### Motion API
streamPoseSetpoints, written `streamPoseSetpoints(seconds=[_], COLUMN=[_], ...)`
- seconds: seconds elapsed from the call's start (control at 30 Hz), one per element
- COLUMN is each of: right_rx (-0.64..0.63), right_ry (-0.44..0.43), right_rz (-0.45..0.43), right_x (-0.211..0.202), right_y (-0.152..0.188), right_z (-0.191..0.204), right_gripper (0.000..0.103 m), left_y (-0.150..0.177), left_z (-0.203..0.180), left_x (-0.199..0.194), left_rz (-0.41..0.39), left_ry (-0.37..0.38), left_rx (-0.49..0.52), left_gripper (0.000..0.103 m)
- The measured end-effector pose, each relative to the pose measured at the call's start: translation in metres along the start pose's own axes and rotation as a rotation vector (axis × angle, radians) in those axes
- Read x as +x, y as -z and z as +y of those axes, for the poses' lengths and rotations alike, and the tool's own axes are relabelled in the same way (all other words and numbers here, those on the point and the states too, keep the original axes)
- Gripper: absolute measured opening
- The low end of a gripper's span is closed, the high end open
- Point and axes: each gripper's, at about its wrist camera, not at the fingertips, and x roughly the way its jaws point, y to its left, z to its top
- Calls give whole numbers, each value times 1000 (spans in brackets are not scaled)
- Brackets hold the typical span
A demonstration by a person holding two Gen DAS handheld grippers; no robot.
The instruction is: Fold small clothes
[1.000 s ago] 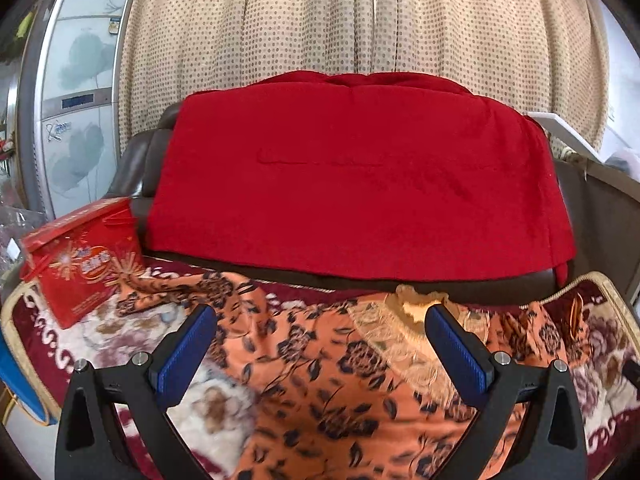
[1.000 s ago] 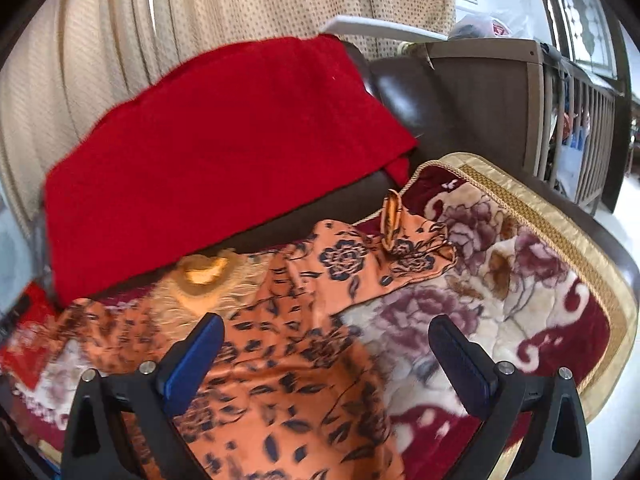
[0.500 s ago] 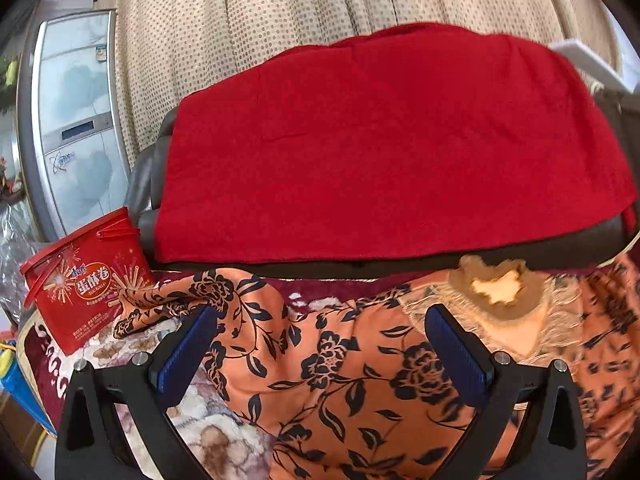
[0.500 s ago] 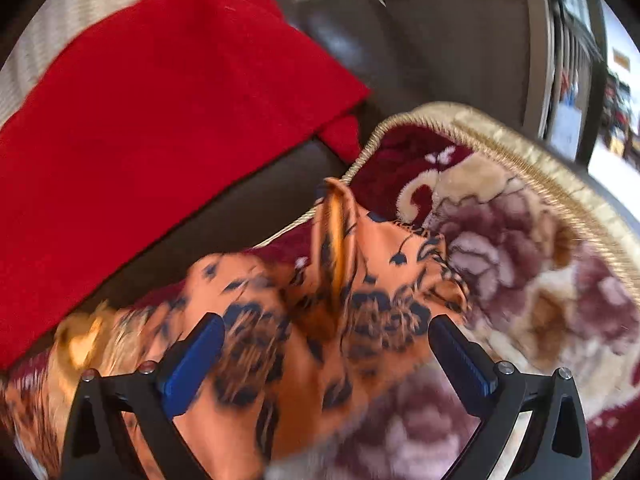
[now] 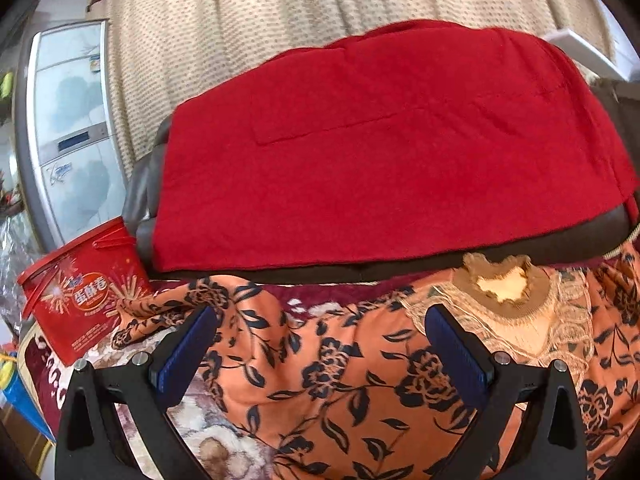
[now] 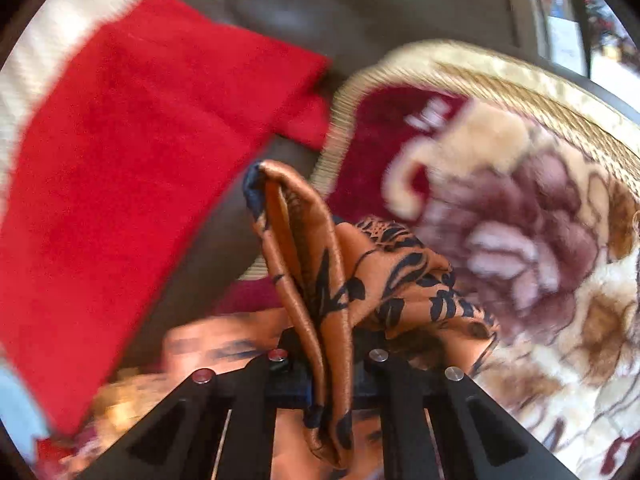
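Right wrist: orange floral garment [image 6: 332, 280] pinched between closed jaws.

Red blanket [image 5: 380, 160] draped over dark sofa back, dotted beige curtain [image 5: 248, 12], red snack tub [image 5: 80, 296], floral plush blanket [image 6: 540, 240]

My right gripper [image 6: 326, 376]: jaws, wide apart until half a second ago, now closed on a fold of the orange floral garment [image 6: 316, 300], which stands pinched between them. Its view has swung in close to the sleeve. My left gripper [image 5: 320, 344]: sunk lower over the garment [image 5: 340, 380], collar now at right.
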Motion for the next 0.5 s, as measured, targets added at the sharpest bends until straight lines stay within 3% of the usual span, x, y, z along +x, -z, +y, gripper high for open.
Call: streamPoseSetpoints(seconds=[0.17, 0.3, 0.4, 0.5], right_rx=[-21, -68, -90, -124], right_ry=[-398, -593, -745, -808], right_rz=[80, 181, 318, 414], right_x=[-52, -59, -43, -28], right_y=[33, 72, 116, 160], right_z=[73, 149, 222, 288], right_gripper=[10, 10, 10, 10], left_y=[-5, -3, -5, -5], left_z=[31, 62, 93, 127], left_x=[10, 23, 30, 33], left_rz=[32, 58, 75, 92], left_ry=[-53, -132, -176, -210], left_rx=[-60, -90, -149, -232], left_gripper=[103, 103, 103, 103])
